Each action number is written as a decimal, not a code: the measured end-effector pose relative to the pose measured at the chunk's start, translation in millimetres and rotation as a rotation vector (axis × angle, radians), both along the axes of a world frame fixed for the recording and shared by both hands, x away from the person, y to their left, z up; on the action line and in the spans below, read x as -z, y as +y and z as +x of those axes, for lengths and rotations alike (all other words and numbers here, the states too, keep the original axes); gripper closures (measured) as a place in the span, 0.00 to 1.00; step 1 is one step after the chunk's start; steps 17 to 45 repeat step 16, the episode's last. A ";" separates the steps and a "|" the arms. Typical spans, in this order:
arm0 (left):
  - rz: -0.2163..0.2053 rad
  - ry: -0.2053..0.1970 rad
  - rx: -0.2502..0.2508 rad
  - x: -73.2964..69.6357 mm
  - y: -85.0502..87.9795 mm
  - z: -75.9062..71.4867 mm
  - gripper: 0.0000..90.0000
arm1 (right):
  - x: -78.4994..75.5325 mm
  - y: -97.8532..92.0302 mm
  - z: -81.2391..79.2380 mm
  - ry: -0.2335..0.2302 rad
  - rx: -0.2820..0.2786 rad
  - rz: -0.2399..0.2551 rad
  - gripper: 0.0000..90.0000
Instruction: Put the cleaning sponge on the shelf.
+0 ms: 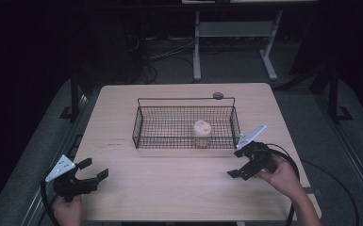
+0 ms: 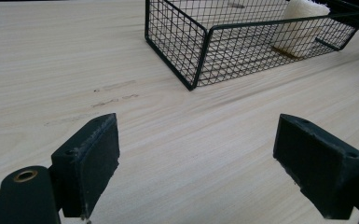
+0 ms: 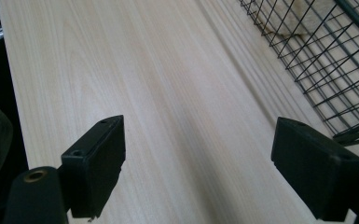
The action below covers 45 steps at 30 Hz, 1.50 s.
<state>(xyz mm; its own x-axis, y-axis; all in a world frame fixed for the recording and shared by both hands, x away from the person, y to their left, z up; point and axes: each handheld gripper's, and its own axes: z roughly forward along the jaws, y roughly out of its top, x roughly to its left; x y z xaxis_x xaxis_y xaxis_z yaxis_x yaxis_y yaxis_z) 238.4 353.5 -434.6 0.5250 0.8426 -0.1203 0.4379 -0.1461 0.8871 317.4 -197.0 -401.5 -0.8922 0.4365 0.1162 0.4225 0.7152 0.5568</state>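
High view: I see pale roll [image 1: 202, 128] upright inside wire basket [image 1: 185, 122], right of centre, mid-table [image 1: 169, 188]. Left gripper [image 1: 95, 168] near left corner, right gripper [image 1: 235, 163] just off basket's right end, both spread wide, empty. Left gripper view adds faint scuffs [image 2: 114, 93] on wood.

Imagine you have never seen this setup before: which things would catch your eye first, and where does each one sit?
First, the black wire basket at the middle of the wooden table, with a pale, roll-shaped object standing in its right part. Next, the two hand-held grippers near the front edge: the left gripper at the left corner and the right gripper beside the basket's right front corner, both with fingers spread wide and holding nothing.
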 end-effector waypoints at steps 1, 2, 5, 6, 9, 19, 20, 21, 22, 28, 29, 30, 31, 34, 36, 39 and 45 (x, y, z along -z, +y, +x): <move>0.001 0.001 0.000 0.0 0.3 0.0 0.15 | 0.5 -0.6 -1.5 0.001 0.003 0.001 0.19; 0.000 0.001 -0.001 0.0 0.3 0.0 0.15 | 1.0 -1.7 -2.7 0.000 0.003 0.005 0.19; -0.002 0.000 0.000 0.0 0.3 -0.1 0.15 | 2.1 -5.5 -7.4 0.003 0.014 0.016 0.19; 0.000 0.000 0.000 -0.1 0.2 -0.1 0.15 | 2.5 -6.9 -9.3 0.002 0.018 0.017 0.19; 0.000 0.000 0.000 0.1 -0.4 0.3 0.15 | 3.8 -10.3 -13.1 0.004 0.024 0.023 0.19; 0.007 -0.002 0.002 -0.2 -0.6 0.6 0.15 | 7.0 -16.4 -23.4 0.000 0.040 0.041 0.19; 0.007 -0.002 0.002 -0.2 -0.6 0.6 0.15 | 7.0 -16.4 -23.4 0.000 0.040 0.041 0.19; 0.007 -0.002 0.002 -0.2 -0.6 0.6 0.15 | 7.0 -16.4 -23.4 0.000 0.040 0.041 0.19; 0.007 -0.002 0.002 -0.2 -0.6 0.6 0.15 | 7.0 -16.4 -23.4 0.000 0.040 0.041 0.19; 0.007 -0.002 0.002 -0.2 -0.6 0.6 0.15 | 7.0 -16.4 -23.4 0.000 0.040 0.041 0.19; 0.007 -0.002 0.002 -0.2 -0.6 0.6 0.15 | 7.0 -16.4 -23.4 0.000 0.040 0.041 0.19; 0.007 -0.002 0.002 -0.2 -0.6 0.6 0.15 | 7.0 -16.4 -23.4 0.000 0.040 0.041 0.19; 0.007 -0.002 0.002 -0.2 -0.6 0.6 0.15 | 7.0 -16.4 -23.4 0.000 0.040 0.041 0.19; 0.007 -0.002 0.002 -0.2 -0.6 0.6 0.15 | 7.0 -16.4 -23.4 0.000 0.040 0.041 0.19; 0.007 -0.002 0.002 -0.2 -0.6 0.6 0.15 | 7.0 -16.4 -23.4 0.000 0.040 0.041 0.19; 0.007 -0.002 0.002 -0.2 -0.6 0.6 0.15 | 7.0 -16.4 -23.4 0.000 0.040 0.041 0.19; 0.007 -0.002 0.002 -0.2 -0.6 0.6 0.15 | 7.0 -16.4 -23.4 0.000 0.040 0.041 0.19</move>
